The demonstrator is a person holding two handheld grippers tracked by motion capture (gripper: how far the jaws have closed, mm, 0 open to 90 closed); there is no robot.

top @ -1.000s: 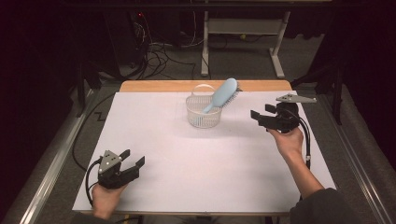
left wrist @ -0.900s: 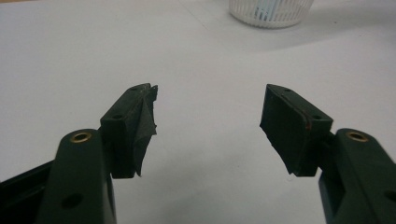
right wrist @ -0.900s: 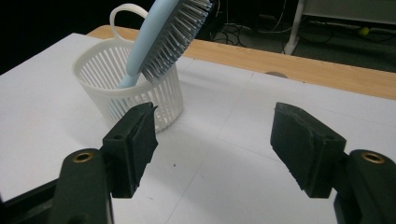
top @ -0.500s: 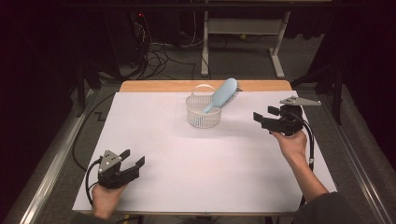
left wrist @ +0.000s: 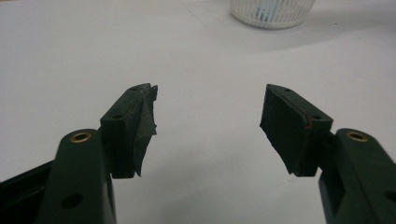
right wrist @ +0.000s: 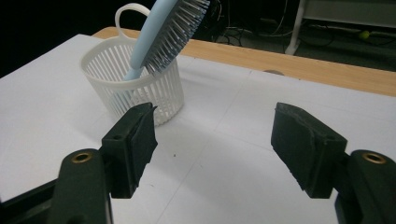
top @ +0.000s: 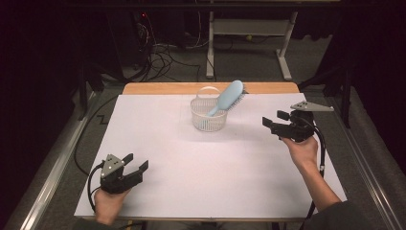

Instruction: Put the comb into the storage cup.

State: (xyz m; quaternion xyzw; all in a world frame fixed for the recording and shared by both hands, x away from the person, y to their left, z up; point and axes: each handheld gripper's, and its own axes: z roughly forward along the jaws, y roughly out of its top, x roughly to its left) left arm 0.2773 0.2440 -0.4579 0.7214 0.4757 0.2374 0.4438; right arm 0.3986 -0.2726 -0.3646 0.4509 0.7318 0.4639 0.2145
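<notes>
The hairbrush (top: 229,97) leans handle-down in the white basket (top: 208,120); the right gripper (top: 275,123) nearby and the left gripper (top: 135,164) both hold jaws spread, empty.

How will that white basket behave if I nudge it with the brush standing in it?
The basket looks like thin slotted plastic, so probably light and apt to slide on the smooth white table. The blue hairbrush leans handle-down with its head well above the rim, so a push would likely tip it. The right gripper is nearest, open.
</notes>
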